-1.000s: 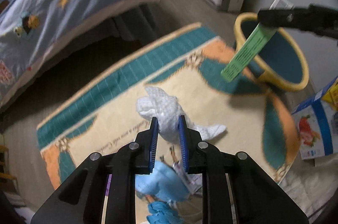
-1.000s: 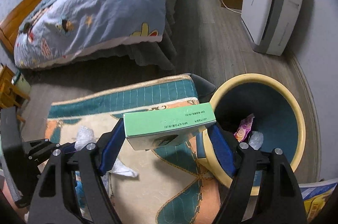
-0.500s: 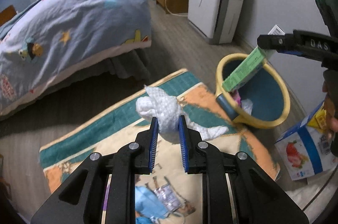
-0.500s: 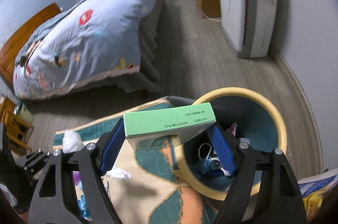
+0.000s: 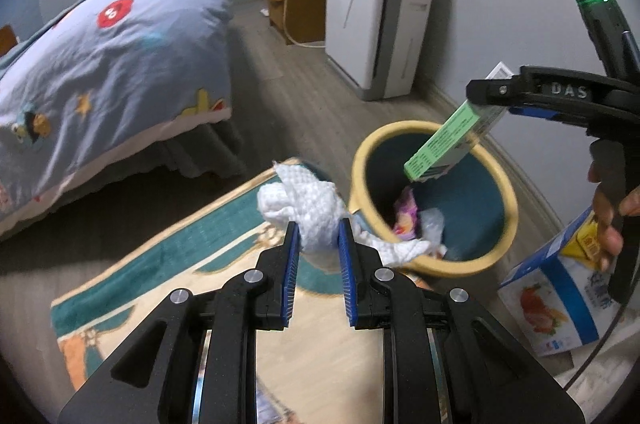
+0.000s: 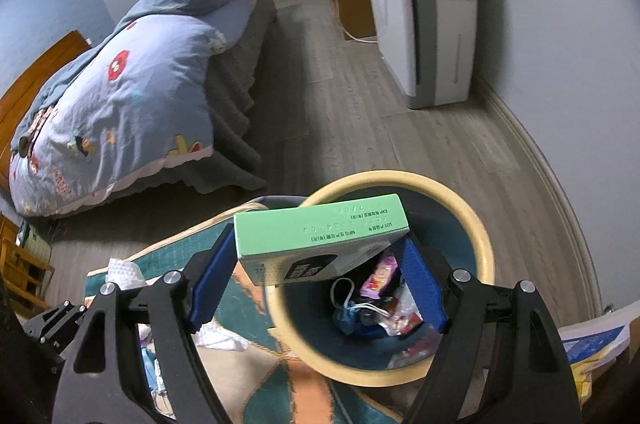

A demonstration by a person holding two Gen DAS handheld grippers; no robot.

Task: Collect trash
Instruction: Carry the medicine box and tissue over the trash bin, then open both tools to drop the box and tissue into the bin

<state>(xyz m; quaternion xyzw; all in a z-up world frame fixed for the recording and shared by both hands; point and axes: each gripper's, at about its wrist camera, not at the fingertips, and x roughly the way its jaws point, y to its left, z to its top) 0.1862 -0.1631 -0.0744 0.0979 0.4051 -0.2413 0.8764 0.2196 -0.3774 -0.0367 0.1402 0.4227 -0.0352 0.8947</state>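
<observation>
- Two claws in play, both loaded, both closing in on the yellow-rimmed bin that sits at the corner of the patterned rug.
- The right gripper has its jaws spread wide and clamped across the ends of a green box, which hangs level above the bin's near rim.
- In the left wrist view that green box tilts down over the bin mouth, end first.
- That box looks like thin card: light, stiff, probably hollow. Gripping it by the short ends, as it is gripped here, seems sound; squeeze harder and it would likely crumple.
- The left gripper has its jaws drawn narrow, pinching a wad of white tissue at its waist.
- The tissue bulges above the pads and trails a tail towards the bin's rim.
- It reads as soft, near weightless and easily squashed. It may cling to the pads on release.
- The wad sits just beside the bin, over the rug's edge, not yet over the opening.
- Inside the bin: wrappers and a face mask already down there.
- Beside the bin stands a blue-and-white carton.
</observation>
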